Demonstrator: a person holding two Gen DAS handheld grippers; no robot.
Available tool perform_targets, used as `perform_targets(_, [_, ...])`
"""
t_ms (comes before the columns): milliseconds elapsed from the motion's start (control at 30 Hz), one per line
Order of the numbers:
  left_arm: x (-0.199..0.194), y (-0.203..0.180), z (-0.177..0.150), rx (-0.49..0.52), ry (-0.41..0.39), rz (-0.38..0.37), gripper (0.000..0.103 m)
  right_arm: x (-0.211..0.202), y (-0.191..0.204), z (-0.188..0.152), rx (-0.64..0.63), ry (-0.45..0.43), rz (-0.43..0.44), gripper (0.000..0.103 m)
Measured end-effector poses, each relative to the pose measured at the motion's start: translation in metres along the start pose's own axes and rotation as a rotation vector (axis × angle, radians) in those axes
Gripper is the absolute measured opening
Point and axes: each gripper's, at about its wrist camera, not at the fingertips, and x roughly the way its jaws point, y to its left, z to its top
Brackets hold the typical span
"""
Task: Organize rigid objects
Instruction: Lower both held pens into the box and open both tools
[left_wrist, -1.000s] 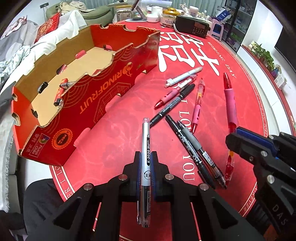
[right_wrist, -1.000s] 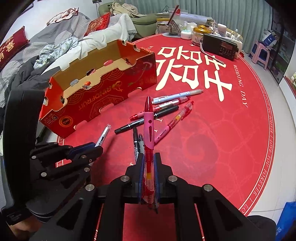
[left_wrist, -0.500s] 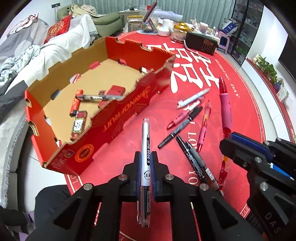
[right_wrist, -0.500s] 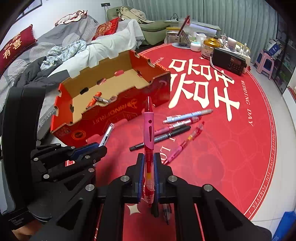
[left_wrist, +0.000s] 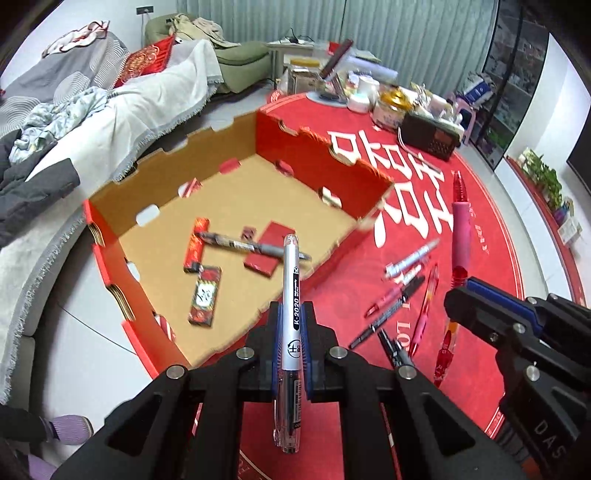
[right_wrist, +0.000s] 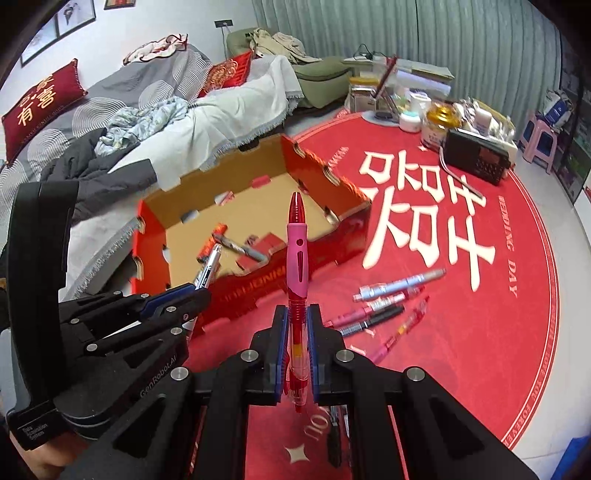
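My left gripper (left_wrist: 290, 328) is shut on a white and clear pen (left_wrist: 290, 295) that points up toward the red cardboard box (left_wrist: 325, 162). That same pen (right_wrist: 209, 269) and the left gripper (right_wrist: 184, 301) also show at the left of the right wrist view. My right gripper (right_wrist: 297, 339) is shut on a pink and red pen (right_wrist: 297, 254), upright in front of the box (right_wrist: 347, 236). In the left wrist view the right gripper (left_wrist: 465, 291) holds this pink pen (left_wrist: 460, 236) at the right. Inside the box lie a grey pen (left_wrist: 243, 245) and small red packets (left_wrist: 205, 295).
Several loose pens (right_wrist: 388, 306) lie on the round red mat (right_wrist: 480, 332) right of the box. A black radio (right_wrist: 476, 157), jars and boxes crowd the mat's far edge. A sofa with blankets (right_wrist: 147, 122) stands behind the box.
Both grippers have risen with their pens and moved toward the box; the box's inside, with its grey pen and packets, has come into view.
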Motion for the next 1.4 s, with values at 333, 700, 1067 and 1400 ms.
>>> perform_targets(333, [0.005,0.021,0.013,-0.041,-0.007,0.018,0.009,0.01,0.025,0.025,-0.048,-0.005,0.024,0.012])
perform_targets(700, [0.018,0.043,0.028,-0.077,-0.001,0.038,0.009,0.033,0.038,0.048,-0.063,0.009,0.053,0.012])
perform_targets(1067, [0.028,0.062,0.053,-0.11,-0.004,0.05,0.009,0.058,0.042,0.073,-0.053,0.024,0.069,0.012])
perform_targets(1400, [0.043,0.072,0.067,-0.125,0.019,0.053,0.009,0.073,0.044,0.086,-0.055,0.033,0.074,0.012])
